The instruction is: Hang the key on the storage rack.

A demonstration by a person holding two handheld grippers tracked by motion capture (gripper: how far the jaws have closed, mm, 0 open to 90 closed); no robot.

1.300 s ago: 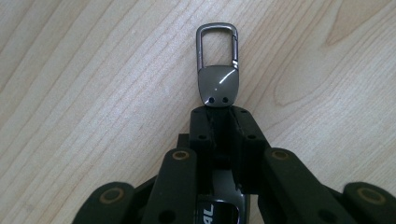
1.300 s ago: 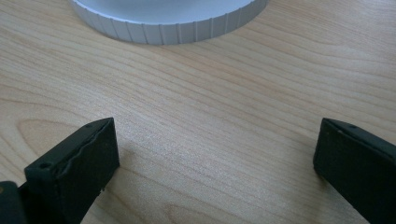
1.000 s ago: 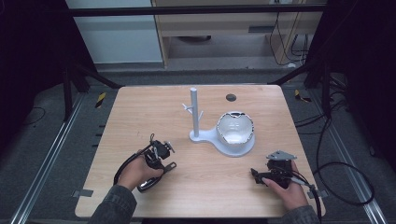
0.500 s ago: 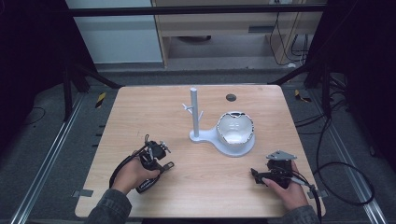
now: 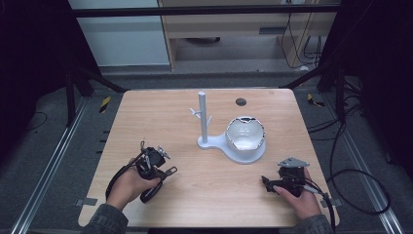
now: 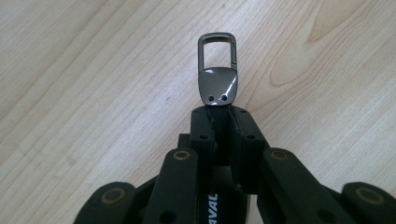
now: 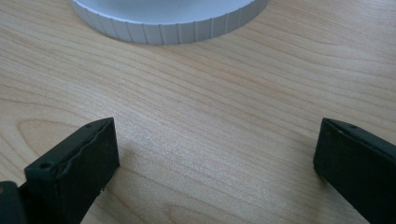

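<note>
A dark metal clip (image 6: 217, 81) with a spring-gate loop sticks out from my left gripper (image 6: 222, 114), whose jaws are shut on the clip's strap end just above the wooden table (image 6: 84, 70). In the high view the left gripper (image 5: 165, 171) is held low at the near left of the table. At the near right, my right gripper (image 5: 267, 182) rests by the table's edge. It stands open (image 7: 215, 149) with bare wood between its jaws. A white stand (image 5: 203, 117) with small pegs rises mid-table from a base holding a shiny bowl (image 5: 246, 134).
The stand's ribbed white base rim (image 7: 168, 23) lies just ahead of the right gripper. A dark round hole (image 5: 240, 102) sits in the tabletop at the far side. Cables (image 5: 350, 175) trail off the table's right side. Metal rails (image 5: 53, 161) run along the floor at left.
The left hand and its gripper have drifted slightly left and nearer the front edge, still holding the clip. The right gripper has stayed put.
</note>
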